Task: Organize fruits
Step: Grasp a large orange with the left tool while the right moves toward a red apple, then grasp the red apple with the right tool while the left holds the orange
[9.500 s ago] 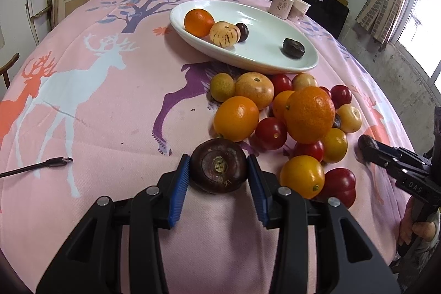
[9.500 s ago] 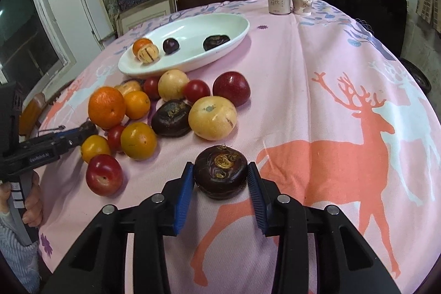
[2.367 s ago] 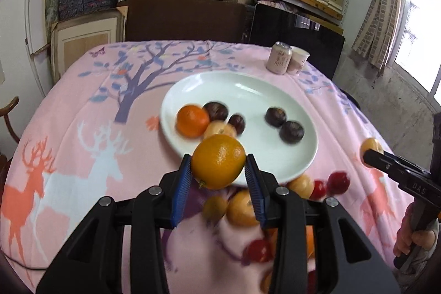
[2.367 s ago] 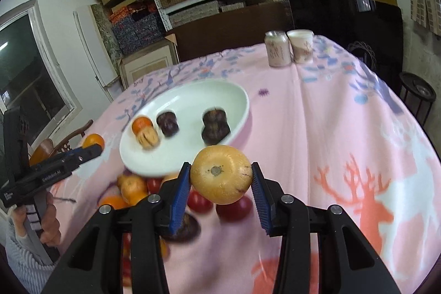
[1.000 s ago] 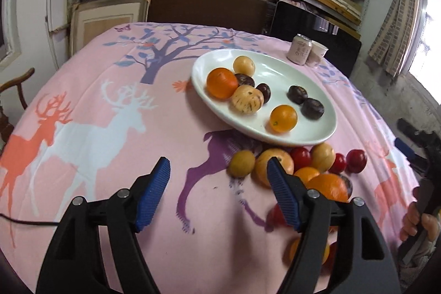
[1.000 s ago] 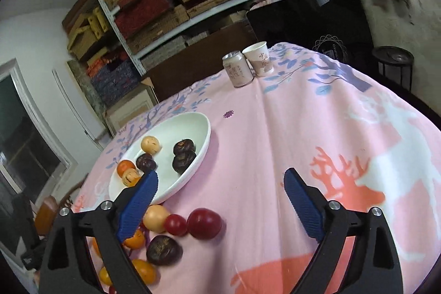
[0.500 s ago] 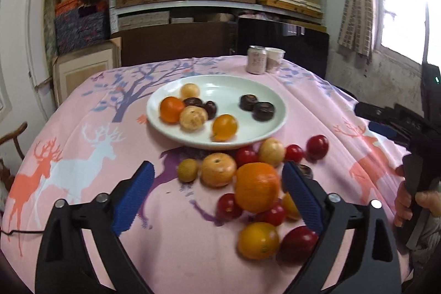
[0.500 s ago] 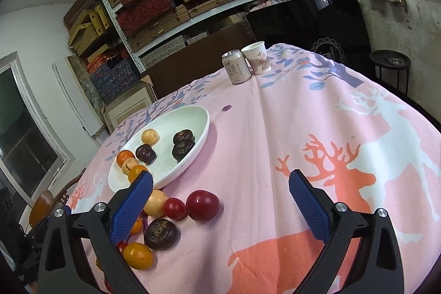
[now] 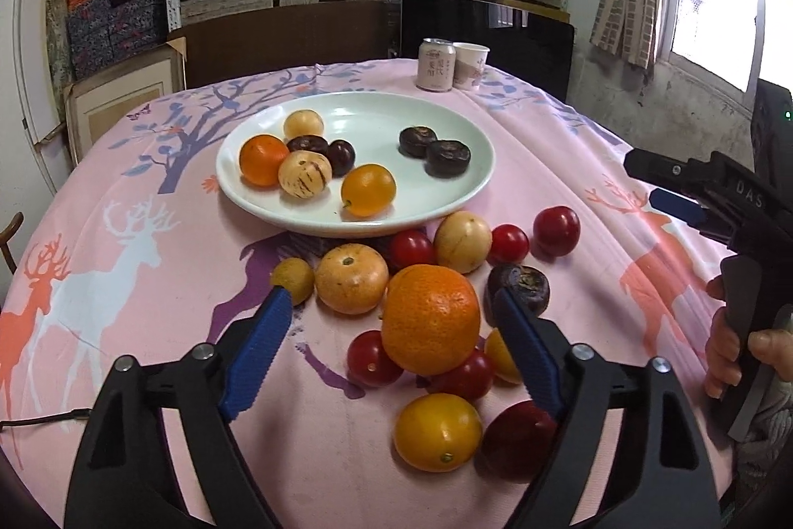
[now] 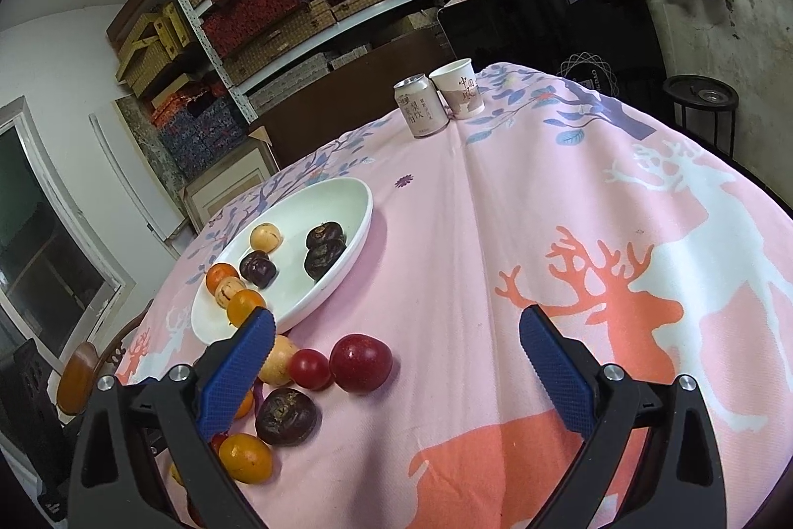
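A round bench (image 9: 124, 261) draped in a soft pink cloth printed with deer and branching trees carries a glossy white oval ceramic plate (image 9: 461, 192). On the plate lie a smooth orange mandarin (image 9: 262, 159), a pale striped round fruit (image 9: 304, 174), a small golden-orange citrus (image 9: 368, 189), a pale yellow ball-shaped fruit (image 9: 303, 123) and several flattened, dark brown, wrinkled-looking fruits (image 9: 447, 157).

In front of the plate sits a loose heap of fruit on the cloth. A large pebbly-skinned orange (image 9: 430, 319) is the biggest of it, ringed by shiny red cherry tomatoes (image 9: 372, 358), a matte yellow-tan round fruit (image 9: 351, 277), a waxy yellow-orange citrus (image 9: 437, 432) and a dark brown squat fruit (image 9: 519, 287).

The left hand-held gripper (image 9: 391, 340), black plastic with ribbed blue pads, hangs over the heap; its jaws have just been closing a little but stand wide apart either side of the large orange without pressing it. The right hand-held gripper (image 10: 396, 360) is spread fully over bare cloth, holding nothing, with a glossy dark red plum (image 10: 361, 363) near its left pad.

At the far edge stand a pale drink can (image 9: 435, 64) and a paper cup (image 9: 470, 66), touching.
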Tool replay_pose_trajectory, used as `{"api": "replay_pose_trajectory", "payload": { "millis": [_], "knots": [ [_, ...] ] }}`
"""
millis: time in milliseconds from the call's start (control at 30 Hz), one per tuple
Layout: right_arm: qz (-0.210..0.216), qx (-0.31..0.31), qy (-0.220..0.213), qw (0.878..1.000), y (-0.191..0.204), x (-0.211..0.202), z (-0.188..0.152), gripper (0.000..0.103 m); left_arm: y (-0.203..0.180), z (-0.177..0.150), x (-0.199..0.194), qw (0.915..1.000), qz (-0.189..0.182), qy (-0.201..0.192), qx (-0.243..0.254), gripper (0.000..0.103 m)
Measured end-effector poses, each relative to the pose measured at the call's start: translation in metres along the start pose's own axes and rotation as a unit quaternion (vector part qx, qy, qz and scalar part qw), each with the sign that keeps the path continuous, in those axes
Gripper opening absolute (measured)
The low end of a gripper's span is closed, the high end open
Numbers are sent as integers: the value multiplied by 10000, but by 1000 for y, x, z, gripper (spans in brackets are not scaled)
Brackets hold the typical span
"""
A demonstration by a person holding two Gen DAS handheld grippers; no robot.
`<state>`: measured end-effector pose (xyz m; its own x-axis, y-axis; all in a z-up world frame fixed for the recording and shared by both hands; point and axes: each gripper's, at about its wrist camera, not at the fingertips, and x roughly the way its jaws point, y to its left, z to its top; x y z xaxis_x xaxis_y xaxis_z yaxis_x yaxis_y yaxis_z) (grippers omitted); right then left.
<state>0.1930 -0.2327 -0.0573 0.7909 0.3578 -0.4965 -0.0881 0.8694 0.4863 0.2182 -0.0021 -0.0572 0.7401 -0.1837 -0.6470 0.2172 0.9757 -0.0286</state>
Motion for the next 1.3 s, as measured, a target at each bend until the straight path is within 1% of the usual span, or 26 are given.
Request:
{"api": "replay_pose_trajectory", "payload": {
  "millis": [100, 167, 200, 233, 267, 400, 500, 533, 600, 700, 767, 900, 933, 1033, 1067, 1133, 1233, 1300],
  "knots": [
    [-22, -4, 33, 10000, 0, 2, 0, 100, -2, 0, 3, 9999, -109, 62, 8, 67],
    [-28, -18, 66, 10000, 1, 3, 0, 100, -1, 1, 7, 9994, -296, 149, -26, 52],
    [-39, -35, 77, 10000, 1, 4, -1, 100, 0, 0, 9, 9990, -384, 204, -50, 49],
    [-54, -62, 92, 9999, 2, 5, -1, 100, 1, 0, 10, 9987, -451, 232, -72, 43],
    [-60, -80, 104, 9999, 2, 5, -2, 100, 1, 0, 11, 9986, -467, 230, -84, 42],
    [-82, -141, 171, 9997, 4, 8, -3, 100, 5, 1, 8, 9985, -464, 192, -216, 42],
    [-92, -154, 223, 9996, 4, 10, -3, 100, 16, 1, 2, 9987, -281, 92, -409, 42],
    [-92, -175, 249, 9995, 4, 11, -4, 100, 25, 1, 0, 9981, -212, 56, -568, 42],
    [-100, -261, 292, 9992, 7, 13, -5, 100, 39, 1, -3, 9966, 55, -11, -825, 42],
    [-199, -623, 461, 9968, 18, 20, -9, 100, 62, -2, -5, 9916, 412, 2, -1226, 42],
    [-316, -843, 635, 9939, 25, 27, -12, 100, 71, -3, -3, 9891, 481, 70, -1387, 42],
    [-562, -954, 1029, 9885, 27, 44, -17, 100, 76, -5, 4, 9872, 627, 219, -1448, 42],
    [-595, -969, 1072, 9877, 27, 46, -18, 99, 77, -5, 5, 9872, 641, 240, -1442, 42],
    [-660, -1205, 1102, 9844, 36, 50, -20, 97, 77, -6, 5, 9871, 616, 253, -1453, 43],
    [-668, -1286, 1125, 9830, 39, 52, -20, 94, 77, -6, 5, 9872, 626, 259, -1445, 43],
    [-664, -1445, 1184, 9802, 46, 56, -22, 91, 77, -7, 5, 9871, 649, 287, -1433, 43],
    [-642, -1411, 1243, 9801, 44, 58, -22, 85, 79, -10, 9, 9859, 634, 418, -1490, 43],
    [-615, -1306, 1287, 9811, 40, 60, -20, 79, 82, -11, 10, 9851, 574, 426, -1567, 44]
  ]
}}
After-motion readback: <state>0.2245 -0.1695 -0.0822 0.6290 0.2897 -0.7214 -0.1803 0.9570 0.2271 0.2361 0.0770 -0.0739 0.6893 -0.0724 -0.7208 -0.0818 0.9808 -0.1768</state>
